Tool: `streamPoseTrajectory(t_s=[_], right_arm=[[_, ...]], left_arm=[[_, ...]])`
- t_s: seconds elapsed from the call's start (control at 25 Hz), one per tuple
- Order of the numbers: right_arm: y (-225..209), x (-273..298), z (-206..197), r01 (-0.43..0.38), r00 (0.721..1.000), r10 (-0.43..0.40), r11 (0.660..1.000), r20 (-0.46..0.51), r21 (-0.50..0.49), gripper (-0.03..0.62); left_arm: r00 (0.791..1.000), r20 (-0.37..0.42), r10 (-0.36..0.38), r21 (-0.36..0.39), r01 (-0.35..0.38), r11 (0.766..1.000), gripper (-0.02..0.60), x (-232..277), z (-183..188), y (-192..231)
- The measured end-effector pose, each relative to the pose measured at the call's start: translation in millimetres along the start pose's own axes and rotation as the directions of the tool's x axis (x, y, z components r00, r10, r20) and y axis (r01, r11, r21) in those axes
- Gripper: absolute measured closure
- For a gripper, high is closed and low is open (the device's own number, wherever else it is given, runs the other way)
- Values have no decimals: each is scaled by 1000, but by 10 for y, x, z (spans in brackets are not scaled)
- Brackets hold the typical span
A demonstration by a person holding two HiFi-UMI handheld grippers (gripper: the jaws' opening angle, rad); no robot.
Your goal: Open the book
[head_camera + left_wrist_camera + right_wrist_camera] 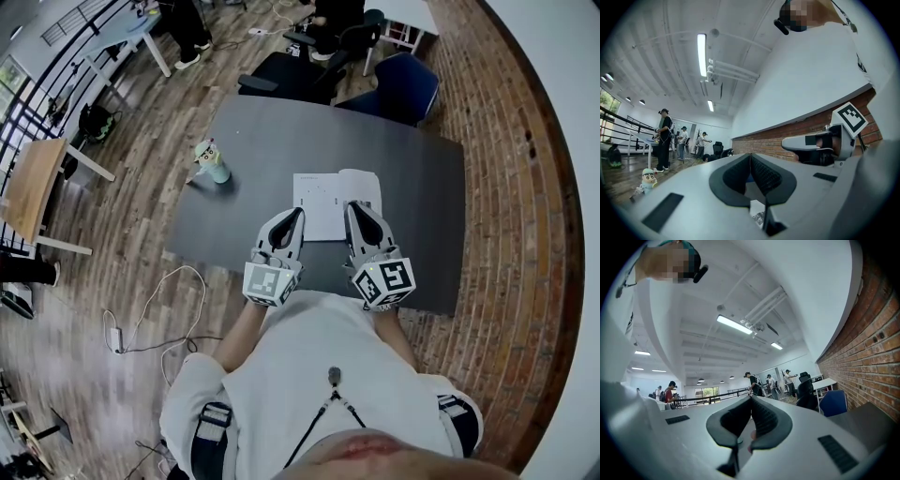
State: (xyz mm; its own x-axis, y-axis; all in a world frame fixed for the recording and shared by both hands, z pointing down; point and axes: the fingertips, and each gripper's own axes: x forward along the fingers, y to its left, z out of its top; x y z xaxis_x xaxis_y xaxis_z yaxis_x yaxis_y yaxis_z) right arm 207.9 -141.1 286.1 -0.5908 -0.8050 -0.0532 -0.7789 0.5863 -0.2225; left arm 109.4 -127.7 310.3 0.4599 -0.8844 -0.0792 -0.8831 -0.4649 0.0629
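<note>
A white book (336, 202) lies flat on the dark grey table (431, 216), a little right of its middle; print shows on its upper face. My left gripper (298, 214) is held level over the table's near edge, its tips at the book's near left corner, jaws shut with nothing between them. My right gripper (354, 206) is level beside it, tips over the book's near edge, also shut and empty. In the left gripper view the jaws (750, 157) meet in one line, and so do they in the right gripper view (751, 400).
A small toy figure (212, 161) stands on the table's left part, also visible in the left gripper view (647, 180). A black chair (281, 75) and a blue chair (408, 84) stand beyond the far edge. Cables (159, 309) lie on the wooden floor at left.
</note>
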Motion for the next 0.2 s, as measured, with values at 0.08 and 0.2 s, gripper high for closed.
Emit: streamPoseTrajectory(t_s=[0.08, 0.2], right_arm=[[13, 6, -1, 0, 1000, 0, 1000, 0, -3, 559], [25, 18, 1, 2, 1000, -2, 1000, -3, -4, 559]], left_arm=[[1000, -1, 2, -1, -2, 1000, 558, -11, -5, 11], [1000, -2, 4, -2, -4, 1000, 558, -27, 0, 29]])
